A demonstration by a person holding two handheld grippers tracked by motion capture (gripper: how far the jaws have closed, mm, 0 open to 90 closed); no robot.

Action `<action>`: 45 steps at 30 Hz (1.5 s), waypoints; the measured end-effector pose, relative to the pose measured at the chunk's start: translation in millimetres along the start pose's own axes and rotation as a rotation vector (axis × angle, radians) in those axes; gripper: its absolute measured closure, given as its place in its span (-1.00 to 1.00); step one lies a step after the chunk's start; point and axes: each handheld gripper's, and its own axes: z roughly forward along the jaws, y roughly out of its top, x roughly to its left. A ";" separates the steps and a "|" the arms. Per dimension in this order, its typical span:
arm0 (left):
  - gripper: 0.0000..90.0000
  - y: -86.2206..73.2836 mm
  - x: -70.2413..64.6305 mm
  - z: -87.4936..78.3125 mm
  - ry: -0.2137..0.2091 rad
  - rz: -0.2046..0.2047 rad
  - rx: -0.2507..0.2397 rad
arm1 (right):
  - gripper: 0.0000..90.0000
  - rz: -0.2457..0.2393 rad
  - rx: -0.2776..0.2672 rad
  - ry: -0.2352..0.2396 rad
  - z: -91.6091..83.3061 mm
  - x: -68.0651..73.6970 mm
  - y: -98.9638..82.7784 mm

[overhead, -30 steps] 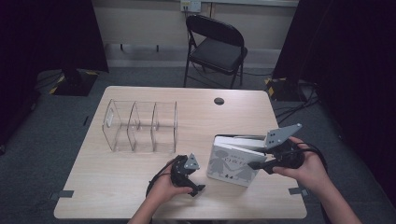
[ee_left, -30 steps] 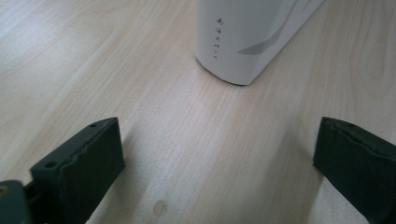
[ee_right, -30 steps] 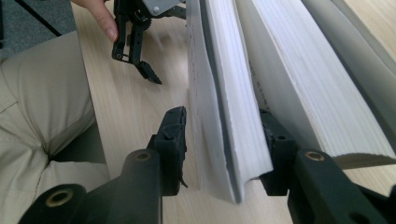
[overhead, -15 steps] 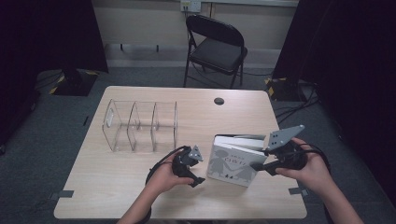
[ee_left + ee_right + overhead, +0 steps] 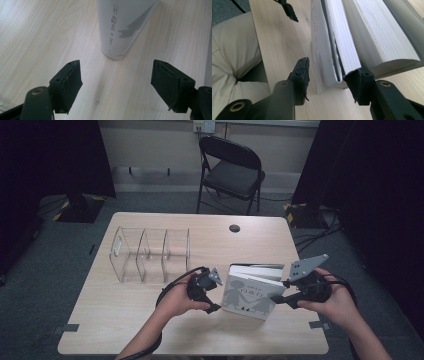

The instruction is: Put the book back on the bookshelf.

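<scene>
Lifted off the table's near edge, left gripper closing, nothing between; right gripper spreading around the book's cover.

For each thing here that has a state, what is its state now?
Book: tilted up on the table, spine toward the left tongs.
Second book: lying behind it.
Left tongs: open, nothing between, just short of the spine; have just been closing.
Right tongs: open around the cover edge.
Rack: empty.
Chair: unfolded, empty.
</scene>
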 end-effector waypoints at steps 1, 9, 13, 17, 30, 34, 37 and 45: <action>-0.46 2.0 0.0 -2.6 -0.005 -0.009 0.002 | 0.21 -0.001 -0.002 0.003 0.2 0.0 -0.1; -0.45 22.1 1.9 -22.9 -0.016 -0.005 0.039 | 0.19 -0.002 0.001 0.006 1.4 0.1 -1.1; -0.45 32.2 1.1 -30.2 -0.014 0.014 0.046 | 0.18 -0.002 0.006 0.004 1.1 0.4 -1.5; -0.45 41.6 1.3 -36.6 -0.021 0.009 0.042 | 0.16 -0.005 0.004 0.008 0.8 0.4 -2.1; -0.53 66.4 0.8 -42.3 -0.025 0.066 0.065 | 0.13 0.004 -0.001 0.006 1.6 -0.5 -7.6; -0.55 71.8 4.5 -42.2 -0.005 0.067 0.066 | 0.12 0.004 0.000 0.008 2.6 0.2 -8.4; -0.55 76.0 4.7 -42.2 -0.021 0.081 0.073 | 0.12 0.006 0.004 0.006 2.3 0.8 -8.1; -0.54 88.1 0.5 -42.2 -0.011 0.117 0.060 | 0.12 0.008 0.006 0.005 2.8 0.8 -9.4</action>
